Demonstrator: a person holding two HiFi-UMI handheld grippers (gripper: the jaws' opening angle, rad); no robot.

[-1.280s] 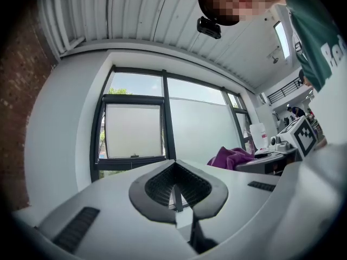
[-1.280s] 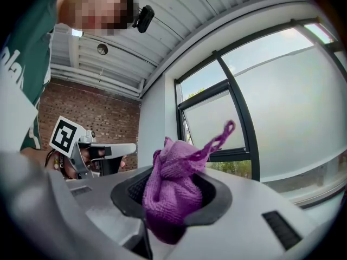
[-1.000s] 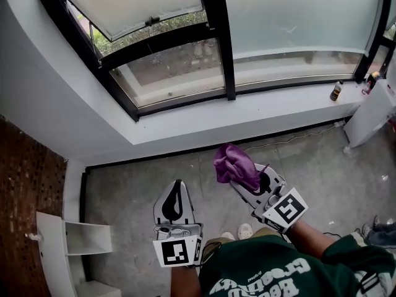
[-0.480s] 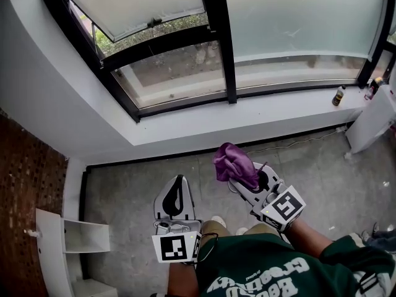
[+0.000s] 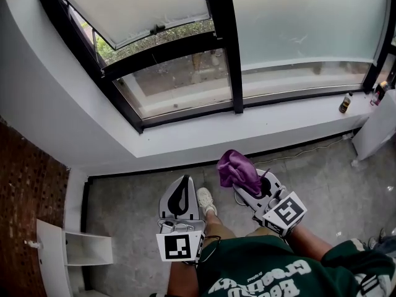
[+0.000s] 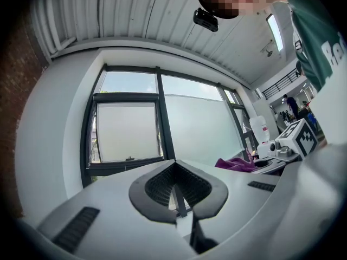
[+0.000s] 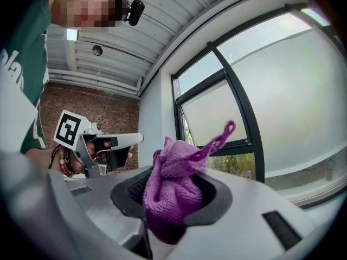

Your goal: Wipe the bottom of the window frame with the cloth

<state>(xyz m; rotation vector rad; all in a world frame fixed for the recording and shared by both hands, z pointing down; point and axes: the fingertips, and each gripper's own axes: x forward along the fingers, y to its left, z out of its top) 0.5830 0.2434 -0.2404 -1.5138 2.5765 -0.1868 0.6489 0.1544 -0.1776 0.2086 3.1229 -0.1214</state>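
Note:
A purple cloth [image 5: 238,169] [image 7: 172,191] is bunched in my right gripper [image 5: 244,181], whose jaws are shut on it, held over the grey floor short of the white sill [image 5: 247,125]. The black bottom rail of the window frame [image 5: 185,114] runs above the sill. My left gripper [image 5: 177,200] [image 6: 176,191] hangs beside the right one, shut with nothing in it. Both point toward the window [image 6: 162,118]. The cloth also shows at the right of the left gripper view as a purple patch [image 6: 236,164].
A white shelf unit [image 5: 68,246] stands at the lower left by the brick wall [image 5: 25,190]. A small bottle [image 5: 344,103] sits at the sill's right end, next to a white cabinet [image 5: 377,129]. A cable [image 5: 303,148] lies on the floor below the sill. My shoe [image 5: 206,200] shows between the grippers.
I have stepped closer to the window: the sill and frame sit lower and nearer in the head view. Both grippers keep their hold and spacing; a shoe has come forward between them.

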